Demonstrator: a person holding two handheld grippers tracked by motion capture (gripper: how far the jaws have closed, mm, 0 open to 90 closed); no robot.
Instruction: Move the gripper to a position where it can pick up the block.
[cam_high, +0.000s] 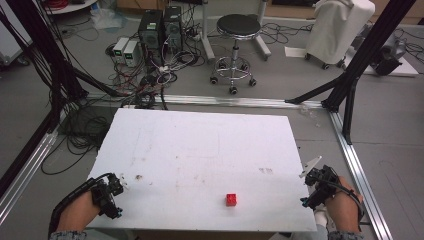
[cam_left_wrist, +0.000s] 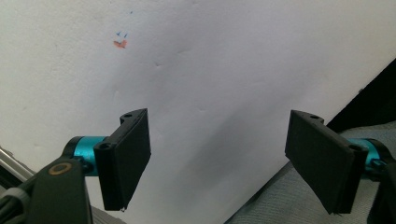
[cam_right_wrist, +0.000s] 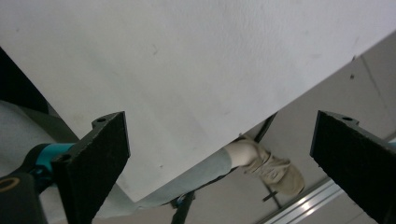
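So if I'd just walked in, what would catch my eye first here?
Probably the small red block, alone near the front edge of the white table. Next, the two hand-held claws at the near corners, left claw and right claw, both with jaws wide apart and holding nothing. Behind the table stands a black stool among tangled cables.
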